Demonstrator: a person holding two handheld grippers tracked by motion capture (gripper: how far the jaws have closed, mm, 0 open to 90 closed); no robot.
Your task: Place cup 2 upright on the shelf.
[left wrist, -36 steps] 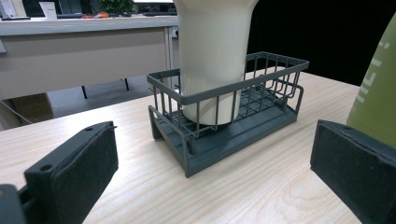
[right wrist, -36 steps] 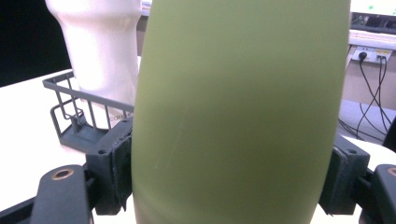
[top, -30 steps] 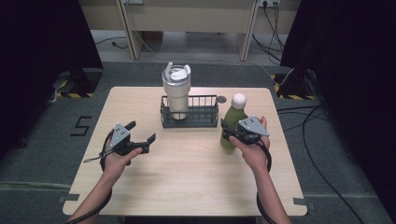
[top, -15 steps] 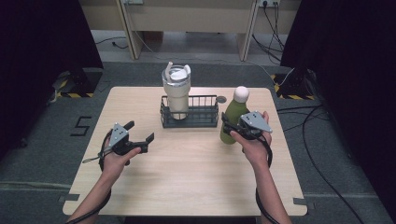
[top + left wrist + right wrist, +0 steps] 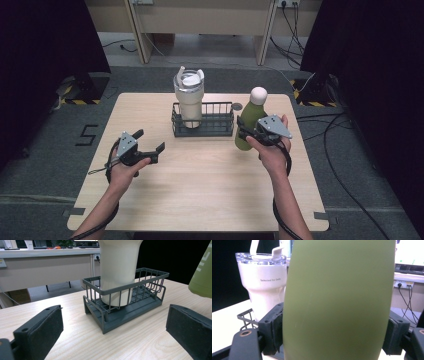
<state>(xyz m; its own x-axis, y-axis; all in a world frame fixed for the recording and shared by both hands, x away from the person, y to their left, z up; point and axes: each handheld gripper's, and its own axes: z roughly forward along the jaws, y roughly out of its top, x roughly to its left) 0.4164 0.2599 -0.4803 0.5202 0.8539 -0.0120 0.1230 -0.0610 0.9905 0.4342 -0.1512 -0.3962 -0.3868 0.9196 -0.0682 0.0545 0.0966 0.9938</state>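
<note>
Wire basket (image 5: 203, 125) on wooden table (image 5: 200, 185)

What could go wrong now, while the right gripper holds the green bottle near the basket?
1. The green bottle is smooth and rounded; the right gripper clamps its lower body, so it might slip or tilt.
2. The tumbler already stands in the wire basket; the bottle may knock it going in.

Rack (image 5: 203, 121) sits mid-back on counter (image 5: 200, 190), tumbler (image 5: 189, 98) standing in its left end. Bottle (image 5: 248, 125) upright just right of rack, in right tool (image 5: 248, 131). Left tool (image 5: 150, 149) front-left, well apart from rack.
</note>
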